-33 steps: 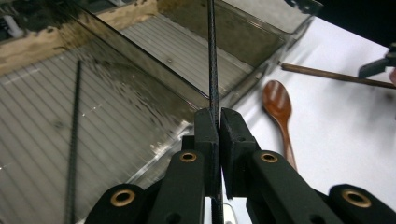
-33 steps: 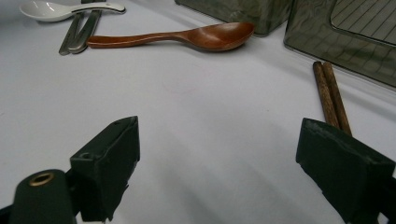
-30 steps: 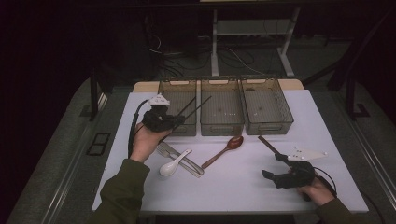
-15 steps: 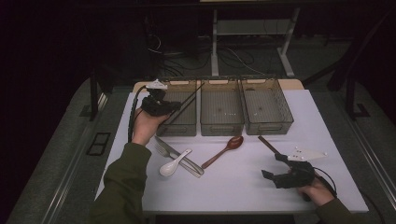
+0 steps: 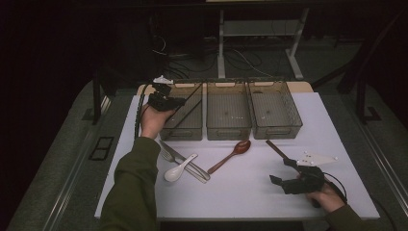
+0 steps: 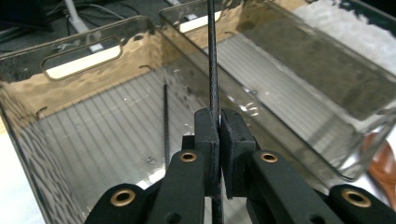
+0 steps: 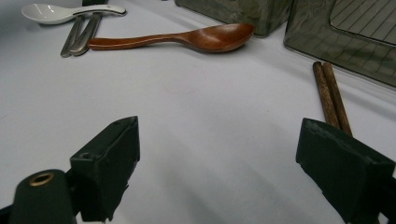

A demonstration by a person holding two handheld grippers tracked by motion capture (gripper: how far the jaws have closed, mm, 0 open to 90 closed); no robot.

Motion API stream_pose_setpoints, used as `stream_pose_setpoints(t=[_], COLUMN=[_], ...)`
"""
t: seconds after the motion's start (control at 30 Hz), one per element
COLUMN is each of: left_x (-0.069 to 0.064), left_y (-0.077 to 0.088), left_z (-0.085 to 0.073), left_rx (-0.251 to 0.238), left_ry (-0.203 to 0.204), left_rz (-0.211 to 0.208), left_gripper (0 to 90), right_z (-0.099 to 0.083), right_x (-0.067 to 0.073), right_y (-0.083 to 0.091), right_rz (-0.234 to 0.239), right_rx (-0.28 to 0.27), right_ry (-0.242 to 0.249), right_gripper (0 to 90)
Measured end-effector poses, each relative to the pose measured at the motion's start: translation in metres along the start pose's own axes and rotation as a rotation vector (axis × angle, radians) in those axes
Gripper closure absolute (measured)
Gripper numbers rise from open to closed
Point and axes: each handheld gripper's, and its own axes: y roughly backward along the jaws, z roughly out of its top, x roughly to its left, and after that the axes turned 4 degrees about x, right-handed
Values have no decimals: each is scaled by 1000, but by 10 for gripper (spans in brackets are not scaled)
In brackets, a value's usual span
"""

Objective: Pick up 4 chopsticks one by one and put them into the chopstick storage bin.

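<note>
My left gripper (image 5: 166,101) sits raised at the left bin's (image 5: 185,131) near-left corner, jaws clamped on a black chopstick (image 6: 213,70) slanting across the bin; a second one (image 6: 165,122) lies inside. My right gripper (image 5: 293,179) rests low at the table's (image 5: 250,192) near-right, jaws wide, nothing between, bare table ahead.

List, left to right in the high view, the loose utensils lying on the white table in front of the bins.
Metal fork → white soup spoon → wooden spoon → brown wooden chopsticks.
</note>
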Motion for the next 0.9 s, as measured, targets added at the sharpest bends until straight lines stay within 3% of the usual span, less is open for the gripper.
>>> stream_pose_setpoints(t=[0.1,0.33,0.67,0.9], left_x=[6,18,21,22], left_y=[-6,-17,-31,-36], left_z=[-2,-4,-6,-7], left_rx=[2,35,130,169], left_ry=[39,66,103,114], left_rz=[12,41,96,102], left_gripper=[850,849,849,848], right_z=[0,0,0,0], right_x=[0,0,0,0], right_y=[0,1,1,1], right_rz=[1,5,6,7], right_rx=[-1,-5,-8,-9], right_ry=[1,-2,-2,-3], right_gripper=[129,129,129,129])
